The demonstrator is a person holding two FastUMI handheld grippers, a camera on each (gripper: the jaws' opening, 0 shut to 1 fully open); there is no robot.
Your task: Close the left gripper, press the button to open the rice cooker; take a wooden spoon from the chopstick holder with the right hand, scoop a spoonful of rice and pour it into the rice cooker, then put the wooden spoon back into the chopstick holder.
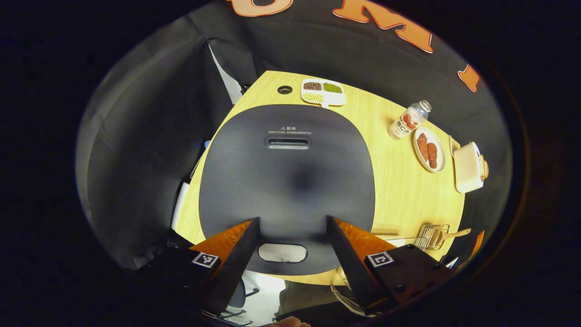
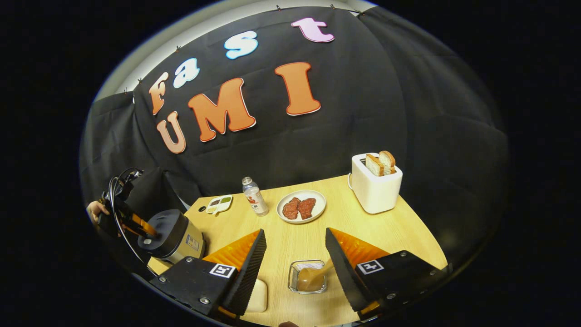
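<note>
So the left gripper (image 1: pixel 292 225) is hanging right above the dark ribbed lid of the rice cooker (image 1: pixel 287 181), fingers spread wide apart with nothing between them. The pale oval release button (image 1: pixel 282 253) sits at the near edge of the lid, just between the fingertips from this angle. Lid's still down, so my read is we're at the very first step.

To do it well, I'd bring the fingers together first, then come straight down on the middle of that button with the joined tips. Pressing with them apart would likely straddle it and just push on the lid.

From the right gripper view, the right gripper (image 2: pixel 295 238) is also spread and empty, hovering over the light wooden bench (image 2: pixel 390 231). The wooden spoon (image 2: pixel 313 276) is in the small wire chopstick holder (image 2: pixel 295 268) just below, handle leaning toward the right finger. No rush there; I'd keep it parked clear of the lid's swing. I can't make out where the rice is kept from here.
</note>
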